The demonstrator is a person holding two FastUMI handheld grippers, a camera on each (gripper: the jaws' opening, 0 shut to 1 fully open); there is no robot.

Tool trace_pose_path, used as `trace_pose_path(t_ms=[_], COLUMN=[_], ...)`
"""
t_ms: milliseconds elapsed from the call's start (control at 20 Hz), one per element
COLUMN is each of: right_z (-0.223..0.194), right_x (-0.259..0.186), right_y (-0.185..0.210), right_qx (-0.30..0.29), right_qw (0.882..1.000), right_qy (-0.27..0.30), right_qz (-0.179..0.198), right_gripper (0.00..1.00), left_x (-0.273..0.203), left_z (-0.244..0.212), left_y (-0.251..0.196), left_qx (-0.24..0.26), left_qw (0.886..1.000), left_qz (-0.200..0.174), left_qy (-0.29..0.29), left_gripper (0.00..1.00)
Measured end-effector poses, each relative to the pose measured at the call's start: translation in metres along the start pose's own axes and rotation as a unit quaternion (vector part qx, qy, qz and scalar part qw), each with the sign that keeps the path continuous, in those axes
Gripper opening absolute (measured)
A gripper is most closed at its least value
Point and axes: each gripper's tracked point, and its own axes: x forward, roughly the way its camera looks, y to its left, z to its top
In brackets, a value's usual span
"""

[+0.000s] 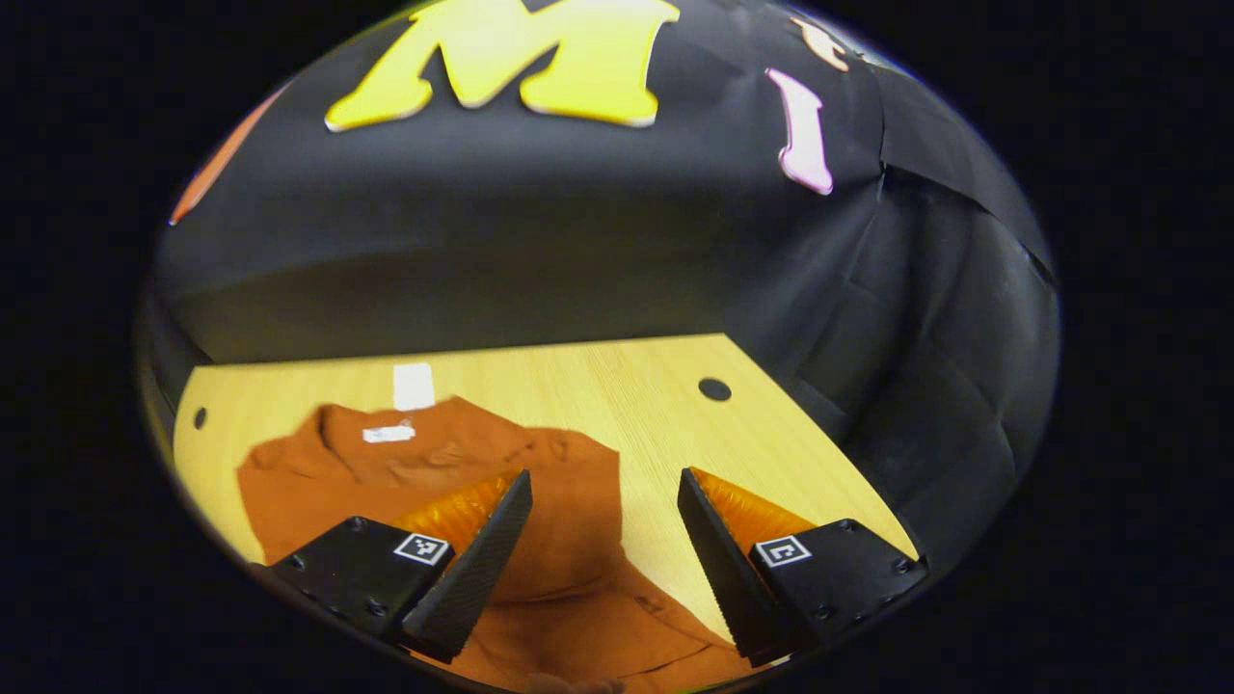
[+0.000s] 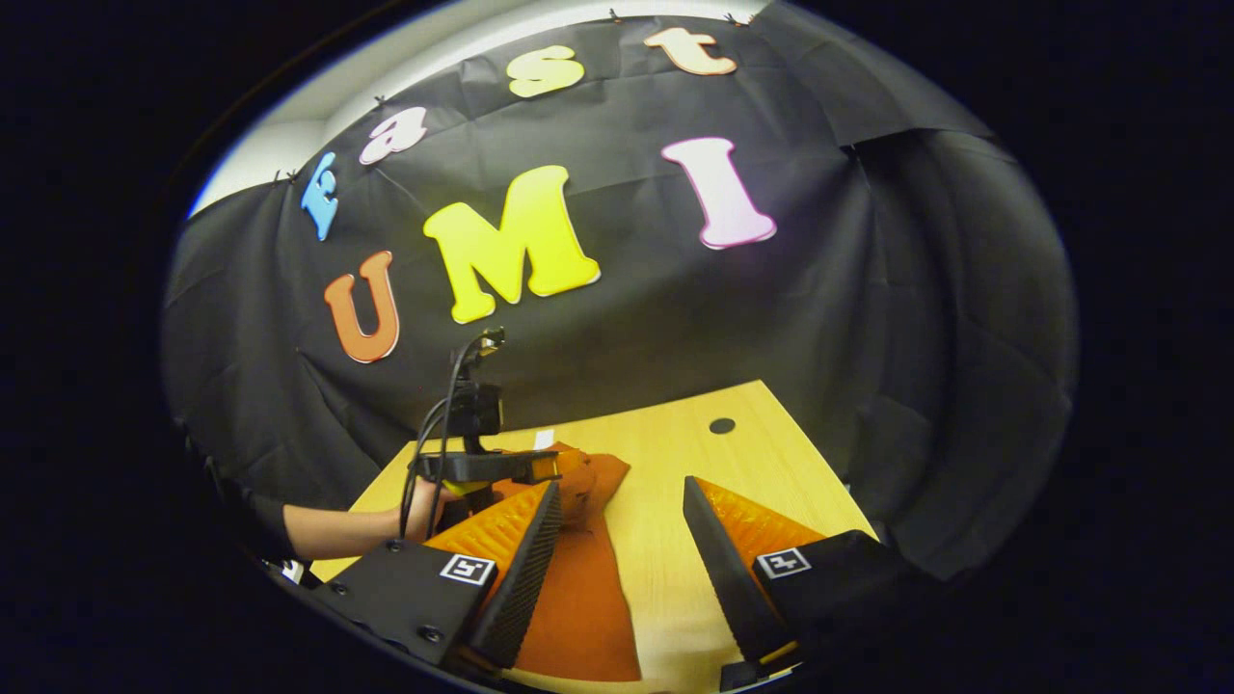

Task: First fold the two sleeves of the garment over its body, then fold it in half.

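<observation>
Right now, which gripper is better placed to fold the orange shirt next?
Probably the left gripper: it hangs open right above the rust-orange cloth shirt. The right gripper, also open, sits over the shirt's edge and bare wooden table.

Black wedge-shaped housings, fastened with small screws and each marked with a square black-and-white tag, are seen at the bottom of the left gripper view on the left hand-held gripper. The same build is shown by the right hand-held gripper at lower centre. Black cables are looped above the left hand-held gripper at centre left of the right gripper view, beside a bare forearm.
</observation>
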Motion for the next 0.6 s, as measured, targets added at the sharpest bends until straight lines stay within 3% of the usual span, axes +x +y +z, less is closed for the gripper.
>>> trace_pose_path(t_ms=[150,300,500,600], right_z=[0.009,0.006,0.001,-0.009], right_x=[0.005,0.007,0.004,0.003], right_y=[0.042,0.084,0.134,0.147], right_qx=[-0.02,-0.041,-0.061,-0.065], right_qw=[0.999,0.997,0.994,0.994], right_qy=[-0.024,-0.035,-0.055,-0.049], right_qz=[0.023,0.05,0.072,0.076], right_gripper=[0.87,0.9,0.96,0.96], left_x=[-0.092,-0.186,-0.276,-0.289], left_z=[0.049,0.088,0.11,0.108], left_y=[0.032,0.064,0.087,0.098], left_qx=[-0.003,-0.005,-0.014,-0.004], left_qw=[0.992,0.973,0.947,0.943], left_qz=[0.068,0.12,0.181,0.197], left_qy=[-0.109,-0.197,-0.263,-0.268], left_gripper=[0.99,0.98,0.98,0.97])
